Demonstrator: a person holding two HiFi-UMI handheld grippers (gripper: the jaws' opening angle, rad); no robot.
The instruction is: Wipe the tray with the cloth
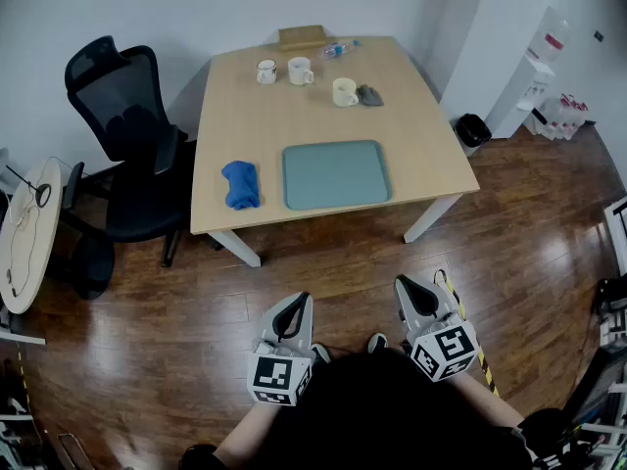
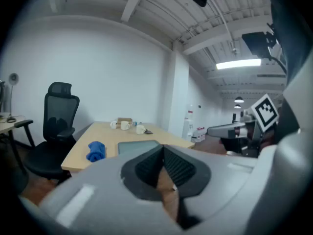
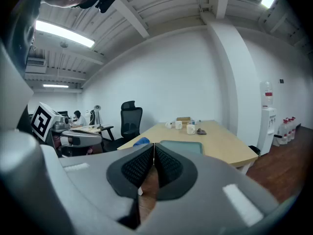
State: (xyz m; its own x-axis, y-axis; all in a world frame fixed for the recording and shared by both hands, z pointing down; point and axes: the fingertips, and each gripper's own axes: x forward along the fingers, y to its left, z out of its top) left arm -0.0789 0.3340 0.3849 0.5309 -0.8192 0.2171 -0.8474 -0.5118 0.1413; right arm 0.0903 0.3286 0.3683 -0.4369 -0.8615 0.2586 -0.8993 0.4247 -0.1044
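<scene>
A grey-green tray point(image 1: 336, 174) lies flat near the front edge of a wooden table point(image 1: 245, 116), with a crumpled blue cloth point(image 1: 240, 184) just to its left. The same tray point(image 2: 138, 146) and cloth point(image 2: 96, 150) show far ahead in the left gripper view, and the tray point(image 3: 182, 146) and cloth point(image 3: 141, 141) again in the right gripper view. My left gripper point(image 1: 293, 308) and right gripper point(image 1: 412, 291) are held over the floor, well short of the table. Both are shut and hold nothing.
Three mugs point(image 1: 301, 70), a small grey item point(image 1: 369, 95), a bottle point(image 1: 337, 49) and a wooden box point(image 1: 302, 36) stand at the table's far end. A black office chair point(image 1: 127, 145) is at the table's left, a round side table point(image 1: 27, 231) farther left. A water dispenser point(image 1: 534, 76) is at right.
</scene>
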